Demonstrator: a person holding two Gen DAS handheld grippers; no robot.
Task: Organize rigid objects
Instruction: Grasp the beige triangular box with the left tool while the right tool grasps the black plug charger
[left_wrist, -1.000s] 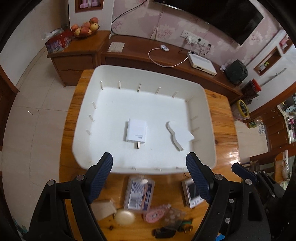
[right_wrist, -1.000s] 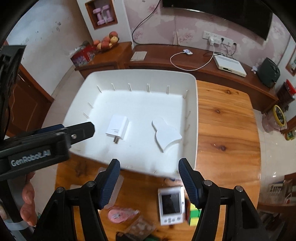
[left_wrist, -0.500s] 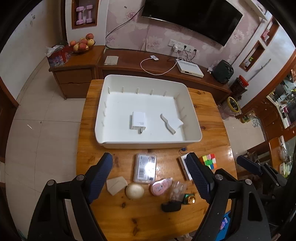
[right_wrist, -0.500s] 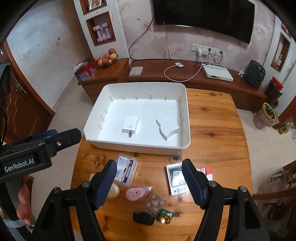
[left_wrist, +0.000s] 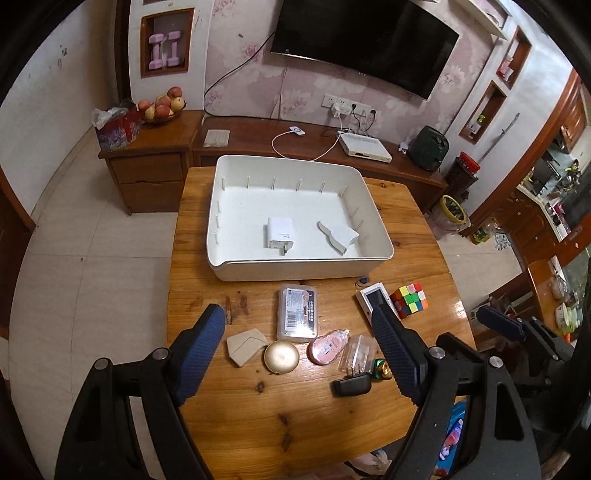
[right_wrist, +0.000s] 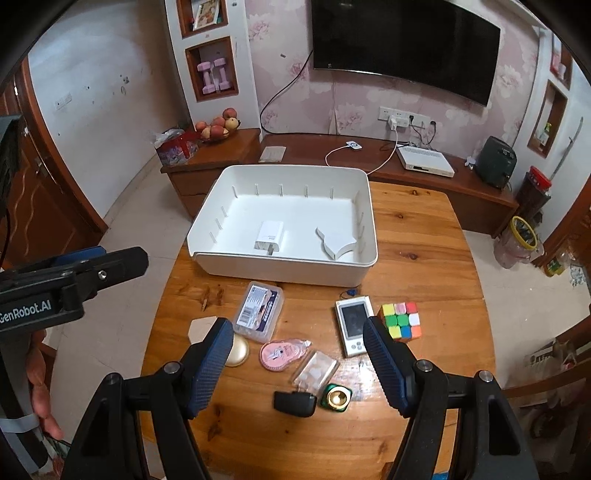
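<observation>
Both empty grippers, left gripper (left_wrist: 301, 341) and right gripper (right_wrist: 298, 356), hover with jaws apart above the cluttered wooden table (right_wrist: 424, 240), their fingers partly hiding a white handheld device (right_wrist: 352, 326).

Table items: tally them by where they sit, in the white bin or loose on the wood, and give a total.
In the white bin: 2 (white charger, white curved piece)
Loose on the table: 9 (clear card case, beige block, gold round tin, pink tape dispenser, small clear box, black adapter, green-gold cap, white handheld device, puzzle cube)
Total: 11
</observation>
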